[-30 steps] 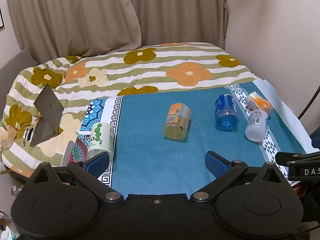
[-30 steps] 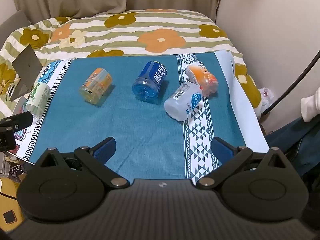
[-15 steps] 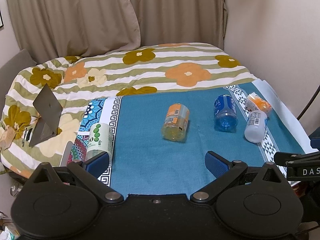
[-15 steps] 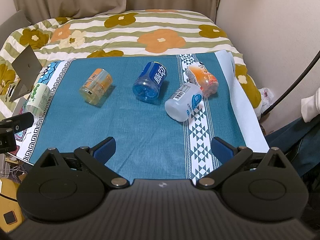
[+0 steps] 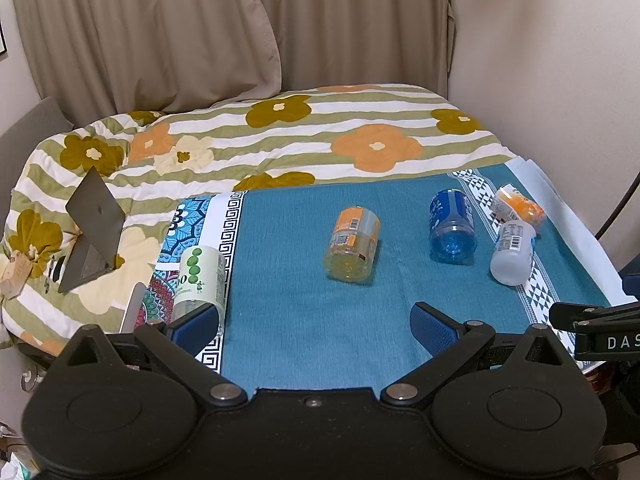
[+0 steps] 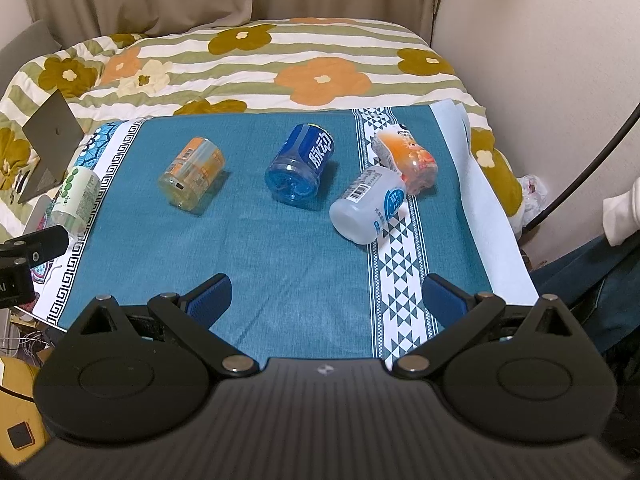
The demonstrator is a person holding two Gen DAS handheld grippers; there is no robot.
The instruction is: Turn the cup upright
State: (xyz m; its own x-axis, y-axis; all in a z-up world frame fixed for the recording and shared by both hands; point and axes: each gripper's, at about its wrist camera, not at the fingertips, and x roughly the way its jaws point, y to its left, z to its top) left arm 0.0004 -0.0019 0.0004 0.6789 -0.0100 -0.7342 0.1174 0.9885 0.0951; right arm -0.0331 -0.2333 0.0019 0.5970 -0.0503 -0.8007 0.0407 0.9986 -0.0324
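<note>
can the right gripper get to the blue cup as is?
Probably yes. The right gripper is open and the blue cup lies on its side straight ahead on the teal cloth, with bare cloth between them.

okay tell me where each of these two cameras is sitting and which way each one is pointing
Left wrist: mounted on the left claw, looking forward over the teal cloth toward the curtains; its own open blue fingers show, with the green-dotted cup by the left one.
Right wrist: mounted on the right claw, facing the same way from farther right; its open fingers show.
Shared: both see the yellow cup, blue cup, white cup and orange-label cup, all lying on their sides.
</note>
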